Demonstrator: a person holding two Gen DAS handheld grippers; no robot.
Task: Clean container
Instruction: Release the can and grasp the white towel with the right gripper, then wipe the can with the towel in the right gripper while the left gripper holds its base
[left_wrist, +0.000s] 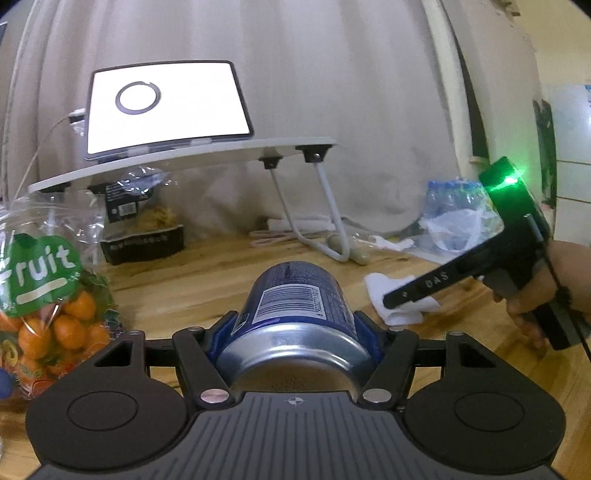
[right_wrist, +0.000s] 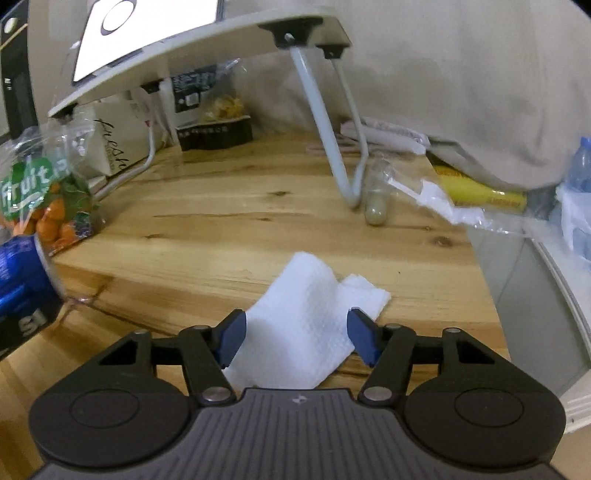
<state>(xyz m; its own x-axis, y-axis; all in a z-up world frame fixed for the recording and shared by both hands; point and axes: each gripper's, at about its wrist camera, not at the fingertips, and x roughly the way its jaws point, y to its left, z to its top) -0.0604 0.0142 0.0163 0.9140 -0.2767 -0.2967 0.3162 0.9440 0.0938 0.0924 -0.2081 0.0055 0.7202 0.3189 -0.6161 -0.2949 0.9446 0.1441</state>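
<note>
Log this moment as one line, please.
left gripper: shut on blue can | right gripper: open, straddling white paper towel | wiping: not begun

We see a blue can (left_wrist: 295, 306) with a barcode label lying on its side, silver base towards us, clamped between pads. A crumpled white paper towel (right_wrist: 303, 325) lies on the wooden tabletop (right_wrist: 240, 221).

Can (left_wrist: 295, 306): glossy printed blue wall, bare brushed-metal base. Paper towel (right_wrist: 310, 317): white, matt, embossed, creased. Table (right_wrist: 229, 206): varnished wood, smooth, knotted grain. Fruit bag (left_wrist: 48, 280): clear glossy crinkled plastic. Gripper bodies: matt black plastic, ribbed grey plate. Curtain (left_wrist: 314, 92): matt beige cloth.
</note>
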